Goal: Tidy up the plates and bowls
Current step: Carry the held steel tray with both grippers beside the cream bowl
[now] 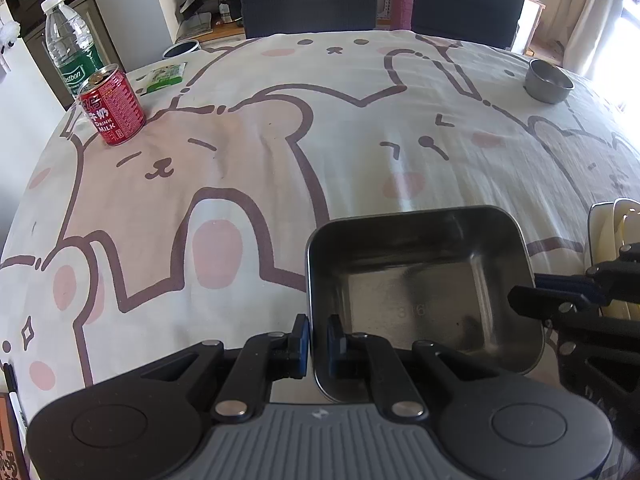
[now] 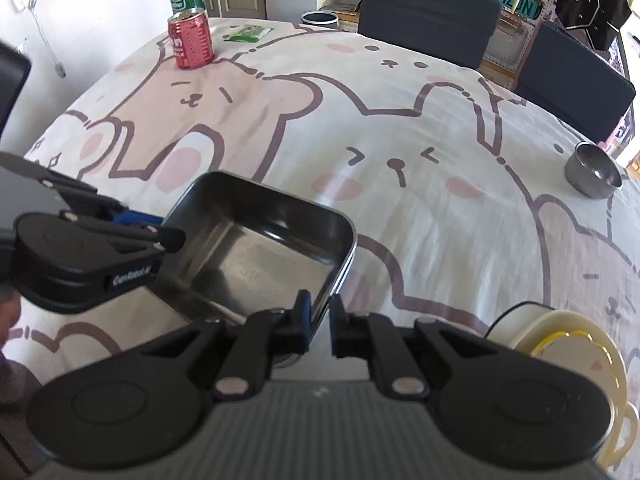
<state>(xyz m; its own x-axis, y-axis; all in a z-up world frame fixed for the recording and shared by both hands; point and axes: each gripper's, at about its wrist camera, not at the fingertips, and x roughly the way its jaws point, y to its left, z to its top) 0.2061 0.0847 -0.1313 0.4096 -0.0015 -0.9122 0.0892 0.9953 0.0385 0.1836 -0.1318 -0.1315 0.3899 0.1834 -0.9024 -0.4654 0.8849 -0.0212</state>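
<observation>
Both tongs nearly closed, each pinching a thin wall of the steel tray (image 1: pixel 420 292): left tongs (image 1: pixel 318 340) on its near-left rim, right tongs (image 2: pixel 319 316) on the near-right corner wall. Tray sits low at the near edge of the counter (image 1: pixel 280 140); can't tell if it's lifted or resting on the cloth.

Risks, near to far:
- Thin, slick rim grips w/ small pad contact. If hands move out of sync the tray twists and slips from one side.
- Cream dishes (image 2: pixel 568 344) just beside the right tongs. A swing that way prob clips them.
- Cloth is soft and wrinkly, so dragging the tray could bunch it.
- Small steel bowl (image 2: pixel 594 172) far right, near counter edge; cloth tug may shift it.
- Red can (image 1: pixel 114 108) and water bottle (image 1: pixel 70 44) far left, well apart. Low risk.
</observation>
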